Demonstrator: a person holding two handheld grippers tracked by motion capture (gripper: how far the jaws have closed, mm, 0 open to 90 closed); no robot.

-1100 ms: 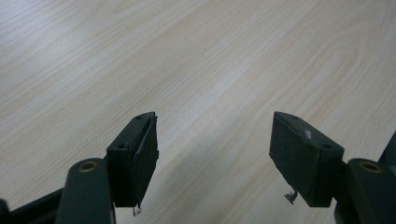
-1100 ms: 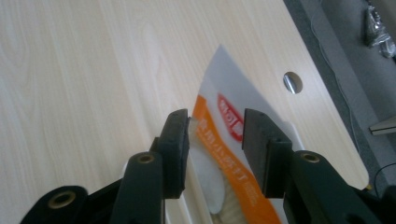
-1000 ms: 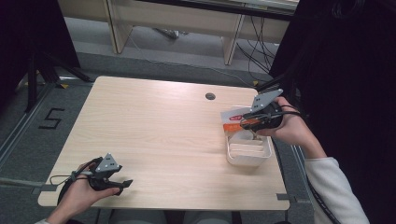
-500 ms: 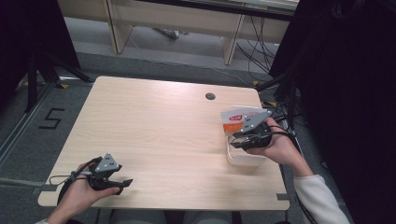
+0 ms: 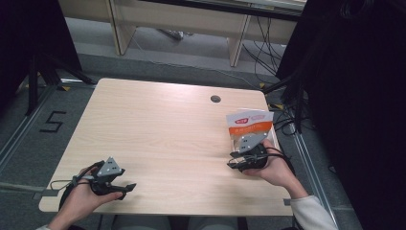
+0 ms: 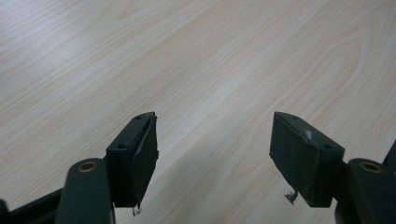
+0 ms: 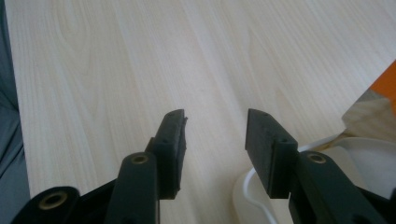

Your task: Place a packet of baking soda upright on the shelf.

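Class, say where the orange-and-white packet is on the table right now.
In the high view the orange-and-white packet stands at the table's right edge, just beyond the right tool and nearer than the round cable hole.

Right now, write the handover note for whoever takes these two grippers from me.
Left gripper: open, holding nothing, low over the near left corner of the table.
Right gripper: open, holding nothing, at the near edge of the white container on the table's right side.
Snack packet: orange and white, standing on end in the container, leaning at its far side.
Done: the packet appears to be in the container and released.
Left: nothing else lies on the table; check that the packet sits steady, then draw the right gripper clear.
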